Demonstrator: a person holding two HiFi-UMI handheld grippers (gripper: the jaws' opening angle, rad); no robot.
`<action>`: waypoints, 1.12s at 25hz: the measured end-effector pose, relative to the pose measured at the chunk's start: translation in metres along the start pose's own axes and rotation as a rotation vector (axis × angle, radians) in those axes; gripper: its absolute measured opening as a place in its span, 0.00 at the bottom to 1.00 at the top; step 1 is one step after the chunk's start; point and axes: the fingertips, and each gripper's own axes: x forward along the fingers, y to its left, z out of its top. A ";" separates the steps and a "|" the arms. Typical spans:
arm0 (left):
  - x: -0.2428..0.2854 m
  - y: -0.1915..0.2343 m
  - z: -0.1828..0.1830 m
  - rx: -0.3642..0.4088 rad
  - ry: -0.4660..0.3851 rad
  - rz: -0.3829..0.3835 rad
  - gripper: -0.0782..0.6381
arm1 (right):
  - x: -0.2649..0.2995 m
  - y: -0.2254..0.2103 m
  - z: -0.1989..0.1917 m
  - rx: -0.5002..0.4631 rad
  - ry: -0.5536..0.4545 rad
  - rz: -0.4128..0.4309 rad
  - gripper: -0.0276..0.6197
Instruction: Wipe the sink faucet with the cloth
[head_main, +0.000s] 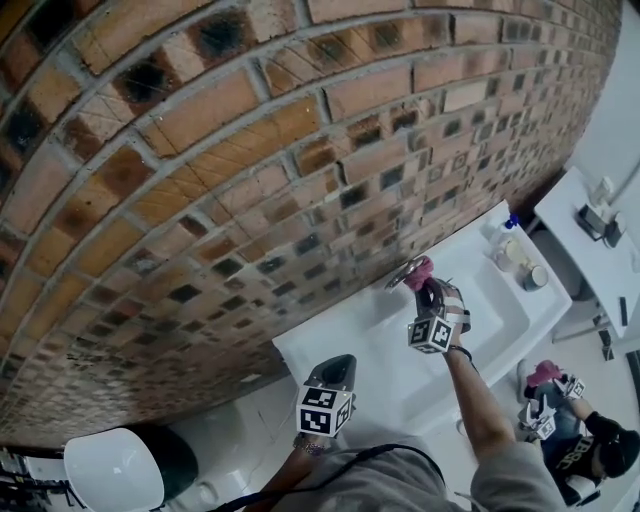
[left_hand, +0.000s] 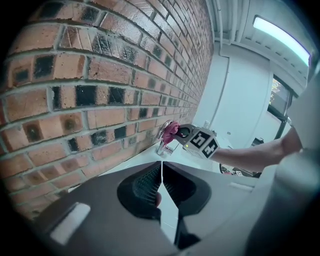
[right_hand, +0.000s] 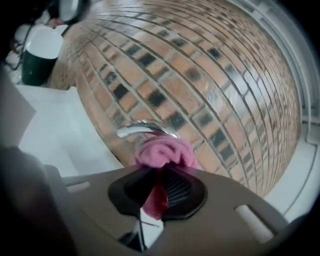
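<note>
A chrome faucet (right_hand: 142, 130) stands at the back of a white sink (head_main: 500, 310) against the brick wall. My right gripper (right_hand: 162, 167) is shut on a pink cloth (right_hand: 165, 152), and the bunched cloth presses against the faucet's spout. The head view has the cloth (head_main: 419, 273) on the faucet (head_main: 402, 272), with the right gripper (head_main: 428, 292) just below it. My left gripper (head_main: 335, 375) hangs back over the counter to the left, jaws shut with nothing between them. From the left gripper (left_hand: 161, 172) view, the faucet (left_hand: 163, 137) and cloth (left_hand: 171, 131) show far ahead.
Bottles and a jar (head_main: 515, 258) stand at the sink's right end. A brick wall (head_main: 250, 150) runs behind the counter. A white-lidded dark bin (head_main: 125, 465) sits at lower left. Another person with grippers (head_main: 545, 410) crouches at lower right beside a second white counter (head_main: 590, 240).
</note>
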 end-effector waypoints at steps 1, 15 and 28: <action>0.000 -0.002 0.001 0.004 0.001 -0.002 0.14 | 0.010 -0.005 -0.008 0.048 0.024 0.017 0.11; -0.006 0.009 -0.009 -0.037 0.010 0.030 0.14 | 0.023 0.087 -0.129 0.690 0.446 0.353 0.11; 0.001 0.006 -0.014 -0.050 0.029 0.018 0.14 | 0.013 0.027 -0.222 0.904 0.591 0.071 0.11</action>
